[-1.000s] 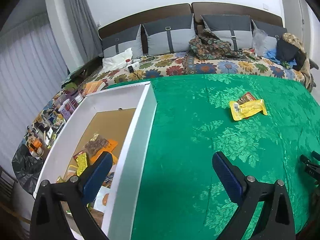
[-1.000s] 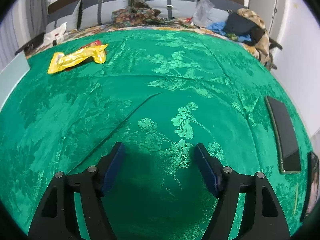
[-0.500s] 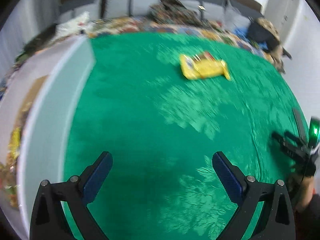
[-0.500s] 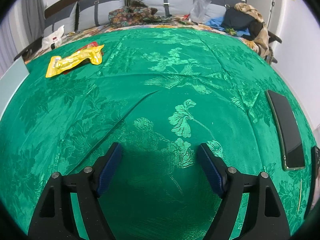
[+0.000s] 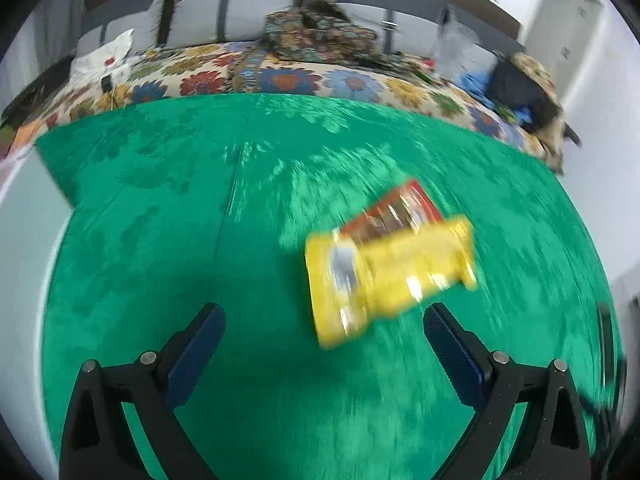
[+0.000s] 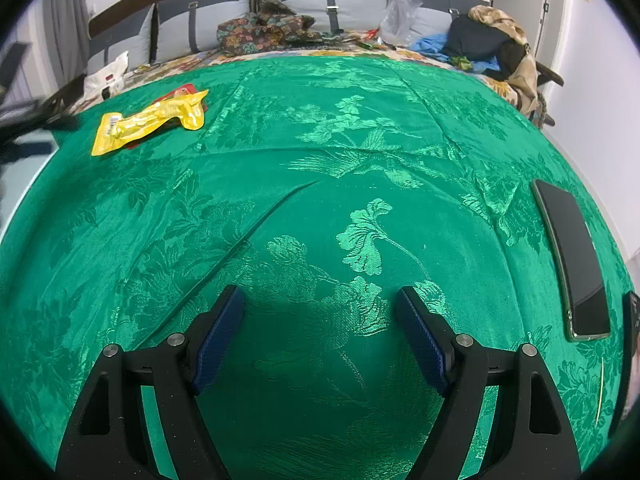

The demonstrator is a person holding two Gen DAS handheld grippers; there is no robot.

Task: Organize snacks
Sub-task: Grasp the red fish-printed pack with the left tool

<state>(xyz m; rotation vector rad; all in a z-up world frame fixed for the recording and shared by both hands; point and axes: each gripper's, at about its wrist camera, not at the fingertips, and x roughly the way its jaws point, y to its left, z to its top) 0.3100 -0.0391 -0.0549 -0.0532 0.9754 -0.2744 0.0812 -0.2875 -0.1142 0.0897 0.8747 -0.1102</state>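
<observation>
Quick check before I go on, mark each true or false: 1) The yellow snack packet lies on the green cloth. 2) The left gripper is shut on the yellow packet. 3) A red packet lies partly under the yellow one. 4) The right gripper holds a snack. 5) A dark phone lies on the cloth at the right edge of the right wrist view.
1) True: the yellow snack packet lies flat on the green cloth.
2) False: the left gripper is open, with the packet just ahead of its fingers, untouched.
3) True: a red packet sticks out from under the yellow one.
4) False: the right gripper is open over bare cloth.
5) True: the phone lies there.
</observation>
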